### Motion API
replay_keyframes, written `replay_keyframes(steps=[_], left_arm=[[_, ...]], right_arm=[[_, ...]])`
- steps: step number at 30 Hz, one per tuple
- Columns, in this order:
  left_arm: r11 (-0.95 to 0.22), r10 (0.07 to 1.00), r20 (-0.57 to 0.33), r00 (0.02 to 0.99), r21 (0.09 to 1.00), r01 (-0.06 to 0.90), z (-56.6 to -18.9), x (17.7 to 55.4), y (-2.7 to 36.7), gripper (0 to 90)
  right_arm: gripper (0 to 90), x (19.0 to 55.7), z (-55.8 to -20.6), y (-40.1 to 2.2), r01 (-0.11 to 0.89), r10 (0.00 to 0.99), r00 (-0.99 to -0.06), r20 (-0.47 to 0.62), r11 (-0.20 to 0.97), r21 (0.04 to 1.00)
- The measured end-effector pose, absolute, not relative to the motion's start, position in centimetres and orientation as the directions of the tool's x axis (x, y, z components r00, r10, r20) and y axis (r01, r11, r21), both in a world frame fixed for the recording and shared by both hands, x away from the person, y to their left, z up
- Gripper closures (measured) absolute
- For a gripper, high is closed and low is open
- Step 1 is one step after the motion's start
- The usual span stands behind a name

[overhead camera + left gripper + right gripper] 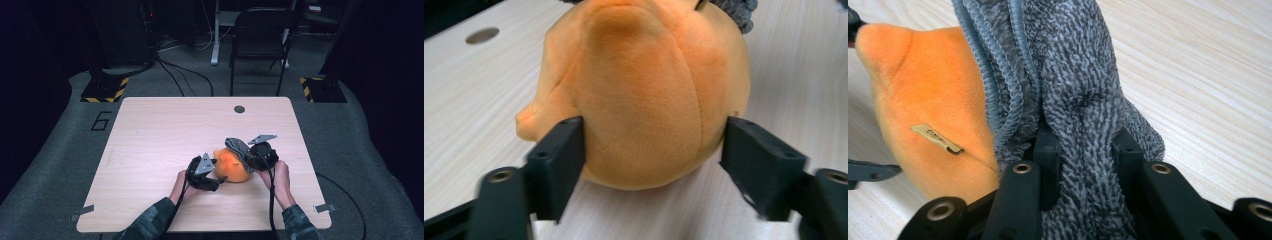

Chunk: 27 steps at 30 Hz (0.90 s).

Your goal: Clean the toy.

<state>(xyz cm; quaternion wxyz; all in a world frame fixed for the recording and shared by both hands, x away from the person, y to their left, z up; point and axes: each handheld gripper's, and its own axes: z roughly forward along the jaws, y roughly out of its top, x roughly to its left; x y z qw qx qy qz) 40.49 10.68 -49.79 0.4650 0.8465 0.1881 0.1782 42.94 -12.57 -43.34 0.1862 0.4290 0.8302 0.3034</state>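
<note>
From above, I'm steadying a round orange plush toy (234, 167) mid-table. My left gripper (654, 150) is straddling it, jaws released, apparently regrasping. My right gripper (1083, 150) is clenching its grey knitted cap (1073, 90), pulling.

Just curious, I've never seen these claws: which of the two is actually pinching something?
The right claw, clamped on the grey knitted fabric. The left claw merely straddles the orange plush toy, one pad visibly clear.
</note>
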Motion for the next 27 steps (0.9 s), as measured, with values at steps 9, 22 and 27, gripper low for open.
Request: replay_keyframes(steps=[9,22,27], left_arm=[[-0.521,0.514,0.162,0.843,0.839,0.156,-50.4,40.2,10.2,64.9],[-0.5,0.512,0.157,0.845,0.854,0.145,-50.8,40.1,10.6,70.1],[-0.485,0.513,0.165,0.842,0.865,0.126,-50.7,40.0,10.7,70.3]], right_arm=[[71.5,42.8,-43.0,-13.4,0.598,0.824,-0.565,0.034,0.381,0.705],[71.4,43.3,-44.6,-24.5,0.717,0.957,-0.29,0.027,0.198,0.668],[71.3,43.6,-45.3,-24.5,0.735,0.961,-0.275,0.028,0.191,0.65]])
